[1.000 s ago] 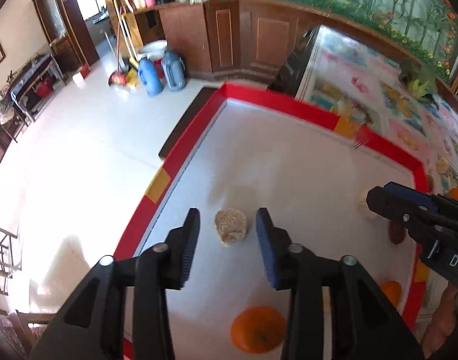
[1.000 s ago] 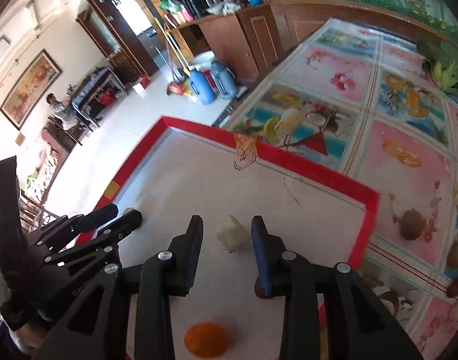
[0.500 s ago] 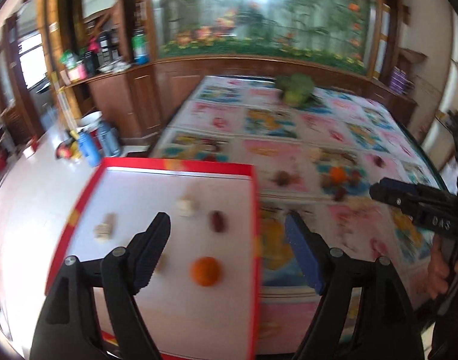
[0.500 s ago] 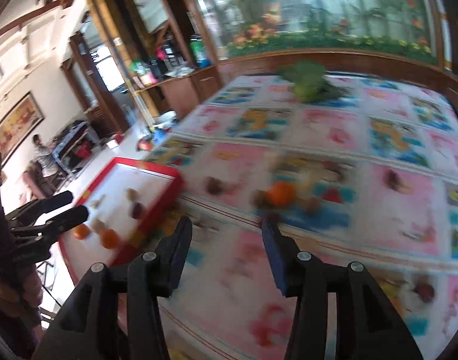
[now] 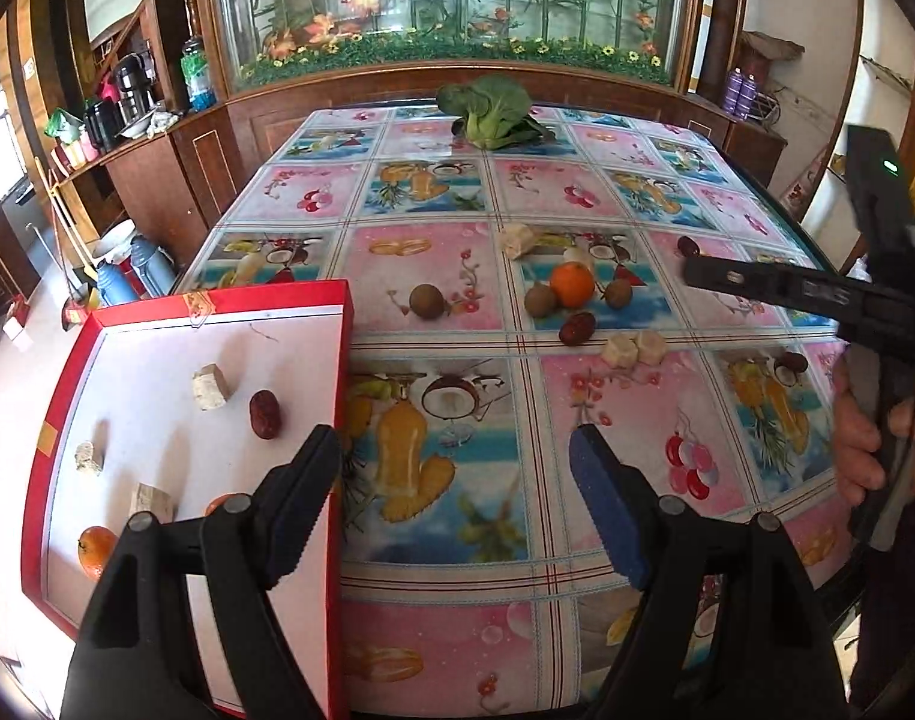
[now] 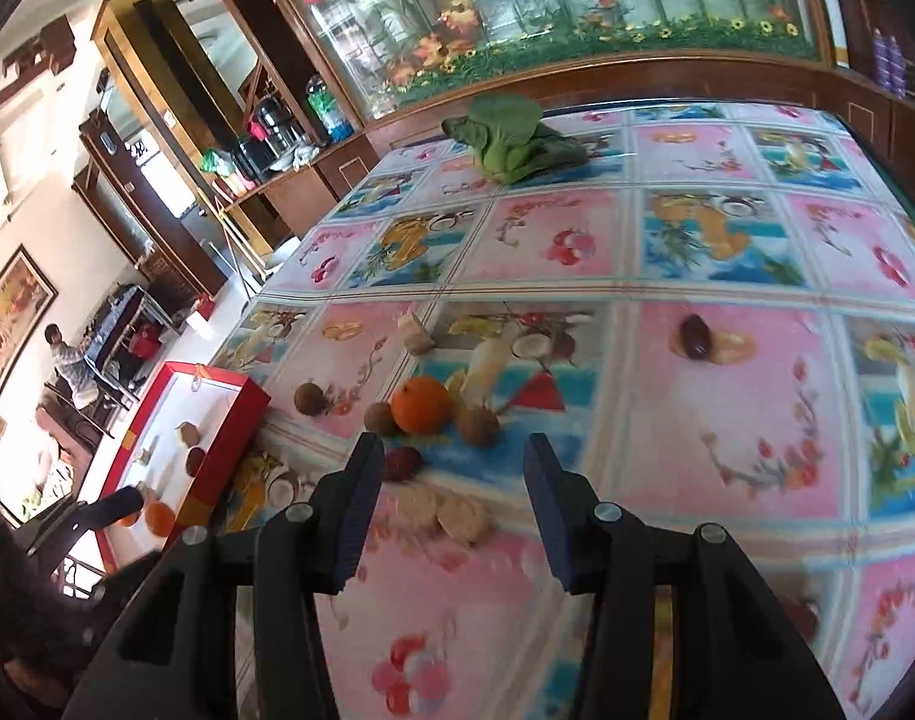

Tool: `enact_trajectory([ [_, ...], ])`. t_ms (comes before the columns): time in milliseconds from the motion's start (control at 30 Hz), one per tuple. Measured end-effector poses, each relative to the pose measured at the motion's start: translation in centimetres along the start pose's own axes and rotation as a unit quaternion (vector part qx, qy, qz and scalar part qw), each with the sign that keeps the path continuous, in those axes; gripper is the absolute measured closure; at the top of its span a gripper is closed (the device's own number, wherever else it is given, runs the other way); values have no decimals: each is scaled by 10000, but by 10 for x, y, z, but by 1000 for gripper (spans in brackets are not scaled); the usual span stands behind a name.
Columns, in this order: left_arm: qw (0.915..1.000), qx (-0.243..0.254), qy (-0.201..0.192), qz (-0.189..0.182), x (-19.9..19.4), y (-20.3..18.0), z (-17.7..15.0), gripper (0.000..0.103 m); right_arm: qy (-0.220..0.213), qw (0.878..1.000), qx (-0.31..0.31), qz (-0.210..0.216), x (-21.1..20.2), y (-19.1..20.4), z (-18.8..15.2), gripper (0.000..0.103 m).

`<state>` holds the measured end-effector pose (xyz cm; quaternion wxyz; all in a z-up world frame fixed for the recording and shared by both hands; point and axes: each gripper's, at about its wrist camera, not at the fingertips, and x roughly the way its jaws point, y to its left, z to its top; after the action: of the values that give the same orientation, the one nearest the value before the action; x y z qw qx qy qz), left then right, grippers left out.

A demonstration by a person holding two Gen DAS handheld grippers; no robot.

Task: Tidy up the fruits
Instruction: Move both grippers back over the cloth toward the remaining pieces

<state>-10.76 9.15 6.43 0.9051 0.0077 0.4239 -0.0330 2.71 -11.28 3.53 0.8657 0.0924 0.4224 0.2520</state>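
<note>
My left gripper (image 5: 454, 450) hangs open and empty over the patterned tablecloth, just right of the red box (image 5: 265, 297). On the box's white floor lie pale chunks (image 5: 210, 387), a red date (image 5: 264, 414) and an orange (image 5: 94, 549). My right gripper (image 6: 451, 456) is open with nothing between its fingers, above two pale chunks (image 6: 451, 516) and a red date (image 6: 402, 462). Beyond them an orange (image 6: 421, 403) sits among brown round fruits (image 6: 476, 425). A dark date (image 6: 694, 336) lies apart to the right. The right gripper (image 5: 691, 270) also shows side-on in the left wrist view.
A leafy green vegetable (image 5: 493, 111) lies at the table's far end. Wooden cabinets and a glass display stand behind the table. The red box (image 6: 229, 414) sits at the table's left edge, above the floor. A hand (image 5: 859, 438) holds the right gripper's handle.
Both grippers swung away from the pale chunks inside the red box and out over the tablecloth. Both sets of jaws stand wider than before.
</note>
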Motion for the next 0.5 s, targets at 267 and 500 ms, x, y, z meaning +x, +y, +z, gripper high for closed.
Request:
enact_trajectory([
  [267,9992,370,124,-70,15,-13,-1,24,386,9992,70,109,10,-20,-30,55],
  [500,9984,427,276,-262,29,-24,0,24,520,9936,-913,-411,26,7,-43,64],
])
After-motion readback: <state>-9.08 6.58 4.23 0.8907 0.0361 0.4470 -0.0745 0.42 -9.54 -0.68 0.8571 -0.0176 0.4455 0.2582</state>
